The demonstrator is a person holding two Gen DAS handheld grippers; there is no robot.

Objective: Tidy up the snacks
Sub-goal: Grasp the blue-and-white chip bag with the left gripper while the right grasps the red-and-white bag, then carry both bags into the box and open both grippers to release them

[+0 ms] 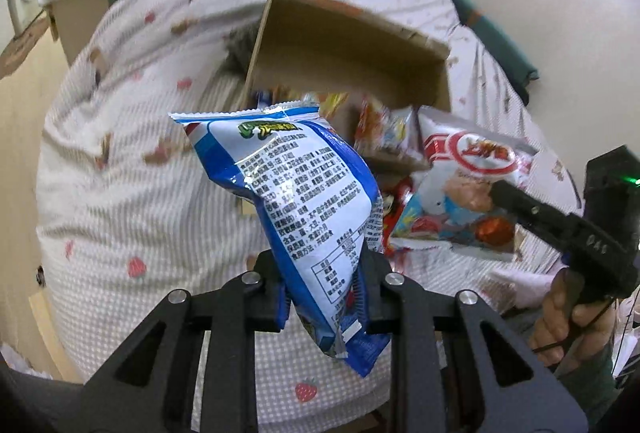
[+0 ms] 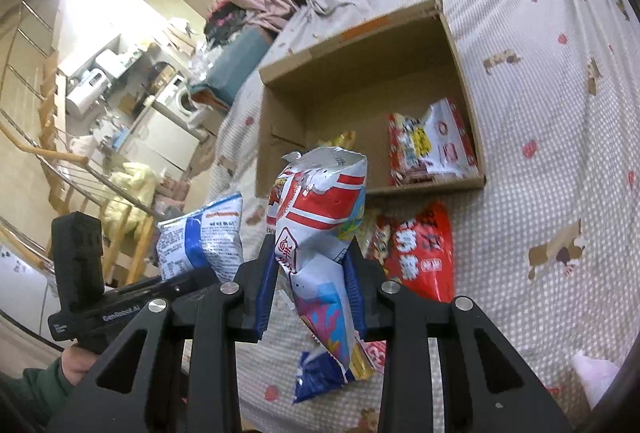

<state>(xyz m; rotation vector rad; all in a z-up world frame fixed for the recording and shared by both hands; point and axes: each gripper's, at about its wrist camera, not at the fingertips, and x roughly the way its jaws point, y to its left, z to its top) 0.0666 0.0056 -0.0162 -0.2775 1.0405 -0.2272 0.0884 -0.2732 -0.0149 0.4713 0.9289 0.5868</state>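
Status: both your grippers are loaded. Your left gripper (image 1: 326,295) has its fingers (image 1: 269,297) clamped on the lower part of a blue-and-white snack bag (image 1: 304,209); the bag stands up out of the jaws, back label facing the camera, held in the air above the bed (image 1: 120,193). Your right gripper (image 2: 310,295) has its fingers (image 2: 360,297) pinching a white-and-red snack bag (image 2: 320,217) around its middle, top seal crumpled, bottom end hanging below the jaws.

Cardboard box (image 2: 360,45) sits open on the bed's checked sheet with strawberry and dog prints, just beyond both held bags. Inside it, against the right wall, 2 red-and-white packets (image 2: 432,145) lean together; a yellow packet (image 2: 346,141) shows behind the held bag's top edge.

Outside the box, a red packet (image 2: 424,253) lies on the sheet just in front of the box's near wall. More small packets lie under the right gripper, partly hidden; can't tell how many.

Left view is motion-blurred around the box, so its contents there are unclear. Your right hand (image 1: 568,317) shows at that view's right edge, gripping the handle.
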